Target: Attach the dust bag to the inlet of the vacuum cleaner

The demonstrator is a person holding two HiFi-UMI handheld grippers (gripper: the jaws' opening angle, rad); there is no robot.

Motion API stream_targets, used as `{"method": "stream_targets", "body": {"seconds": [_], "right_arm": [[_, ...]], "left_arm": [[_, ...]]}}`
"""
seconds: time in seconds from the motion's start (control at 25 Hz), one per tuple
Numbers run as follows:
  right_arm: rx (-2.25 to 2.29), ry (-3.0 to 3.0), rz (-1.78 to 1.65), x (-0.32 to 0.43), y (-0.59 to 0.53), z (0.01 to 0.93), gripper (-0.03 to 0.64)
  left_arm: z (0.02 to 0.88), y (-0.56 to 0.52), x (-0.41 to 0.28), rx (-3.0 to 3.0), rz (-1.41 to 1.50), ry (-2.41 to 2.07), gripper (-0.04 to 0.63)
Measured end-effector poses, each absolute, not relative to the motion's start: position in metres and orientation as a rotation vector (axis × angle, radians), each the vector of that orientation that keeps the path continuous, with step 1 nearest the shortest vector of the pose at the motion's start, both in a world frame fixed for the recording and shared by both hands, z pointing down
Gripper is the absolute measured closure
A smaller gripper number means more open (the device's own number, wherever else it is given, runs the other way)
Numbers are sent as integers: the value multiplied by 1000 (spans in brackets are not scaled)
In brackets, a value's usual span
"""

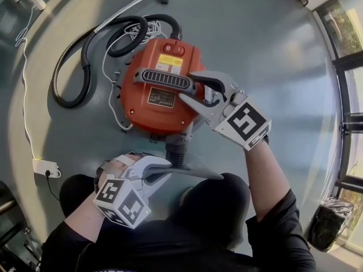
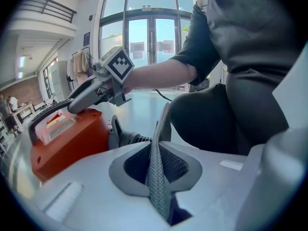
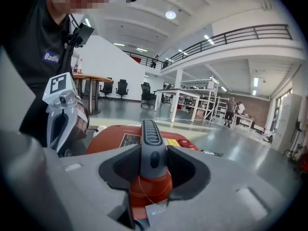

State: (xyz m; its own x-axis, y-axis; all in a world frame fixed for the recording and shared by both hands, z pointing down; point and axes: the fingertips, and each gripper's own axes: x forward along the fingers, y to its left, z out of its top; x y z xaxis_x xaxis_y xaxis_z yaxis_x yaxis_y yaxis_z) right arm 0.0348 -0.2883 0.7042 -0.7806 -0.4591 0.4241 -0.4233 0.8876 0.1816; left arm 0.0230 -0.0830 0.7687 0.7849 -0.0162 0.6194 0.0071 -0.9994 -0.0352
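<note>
An orange vacuum cleaner lies on the grey floor with its grey handle on top. My right gripper is open, its jaws standing on either side of the handle's end. The black ribbed inlet points toward me from the vacuum's near side. A flat grey dust bag hangs just in front of it, with my left gripper shut on the bag's edge. In the left gripper view the mesh fabric is pinched between the pads, with the inlet a short way beyond.
A black hose loops on the floor to the vacuum's far left. A white cord runs to a socket block. The person's knees are close under the bag. A black bin bag stands at the right by the windows.
</note>
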Motion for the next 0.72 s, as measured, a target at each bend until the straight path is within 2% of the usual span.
{"method": "stream_targets", "body": {"seconds": [0.72], "right_arm": [[675, -2607, -127, 35, -289, 703, 472]], "left_arm": [[767, -95, 37, -2938, -1057, 139, 522]]}}
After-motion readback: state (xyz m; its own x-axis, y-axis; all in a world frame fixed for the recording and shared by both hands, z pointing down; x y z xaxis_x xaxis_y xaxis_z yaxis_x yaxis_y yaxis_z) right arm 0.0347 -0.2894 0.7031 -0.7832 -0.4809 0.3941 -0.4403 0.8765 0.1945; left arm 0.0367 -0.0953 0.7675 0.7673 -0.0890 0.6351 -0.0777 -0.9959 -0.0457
